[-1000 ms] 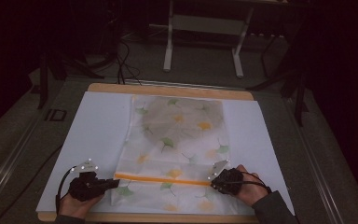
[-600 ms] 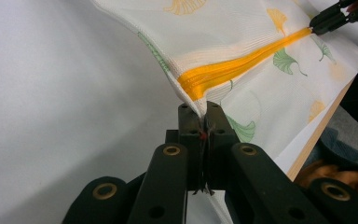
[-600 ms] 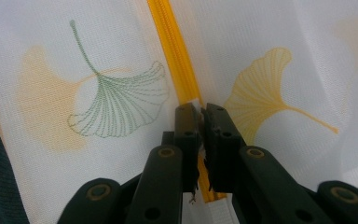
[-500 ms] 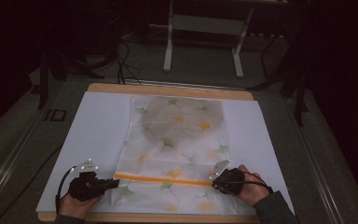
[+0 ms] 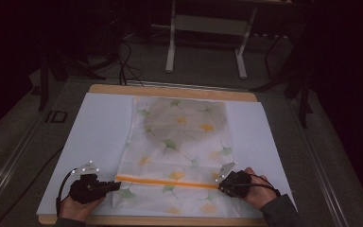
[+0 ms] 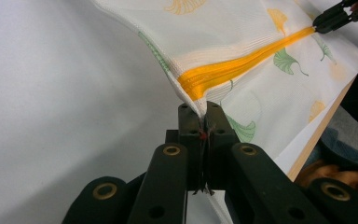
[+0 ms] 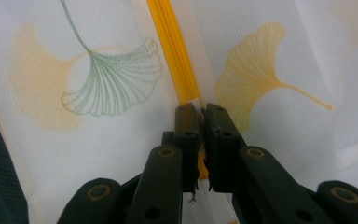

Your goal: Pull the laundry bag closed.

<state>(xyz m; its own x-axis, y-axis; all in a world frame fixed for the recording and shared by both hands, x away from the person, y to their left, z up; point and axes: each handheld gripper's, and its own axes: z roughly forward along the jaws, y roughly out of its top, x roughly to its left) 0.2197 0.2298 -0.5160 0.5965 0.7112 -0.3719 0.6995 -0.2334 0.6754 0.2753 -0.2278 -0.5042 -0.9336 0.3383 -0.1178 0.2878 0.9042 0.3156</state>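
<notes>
High view: left gripper [image 5: 115, 185] and right gripper [image 5: 221, 182] each pinch an end of the cloth's [image 5: 182, 142] orange band [image 5: 165, 181].

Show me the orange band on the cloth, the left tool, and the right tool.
orange band [image 5: 165, 180], high view, middle of the stripe.
left tool [image 6: 204, 125], left gripper view, between its tips, shut on the cloth.
right tool [image 7: 200, 122], right gripper view, between its tips, pinching the band.

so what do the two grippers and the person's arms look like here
Both the left gripper and the right gripper are black, each with two flat jaws on bolted linkage arms with brass-coloured rivets, a grey plate on top and a black cable looping off. The right sleeve is dark.
</notes>
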